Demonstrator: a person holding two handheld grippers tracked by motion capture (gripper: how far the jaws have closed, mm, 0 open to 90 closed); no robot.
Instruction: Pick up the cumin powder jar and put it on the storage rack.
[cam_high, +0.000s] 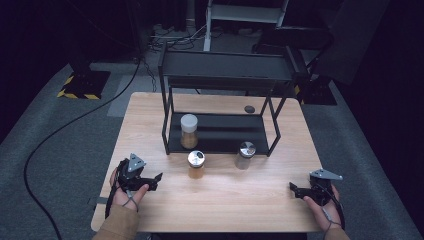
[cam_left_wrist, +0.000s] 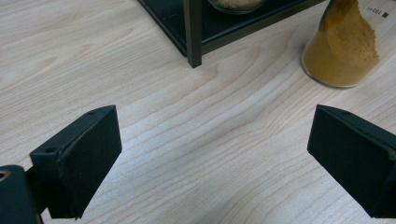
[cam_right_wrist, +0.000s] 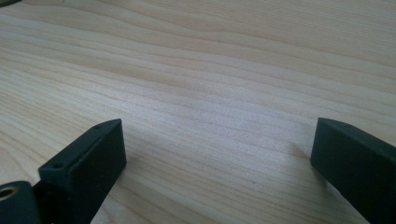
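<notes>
Both grippers are wide open and empty: left gripper (cam_high: 156, 178) near the table's (cam_high: 225, 200) left edge, right gripper (cam_high: 292, 187) by the right edge. Spice jar (cam_high: 196, 164) stands mid-table, just in front of the rack (cam_high: 220, 135).

Dim surroundings, lit tabletop, soft shadows

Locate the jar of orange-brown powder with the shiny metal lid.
In the high view, the jar stands on the table just before the black rack, left of the clear shaker.

Matt pale wood table (cam_high: 225, 200)
</notes>
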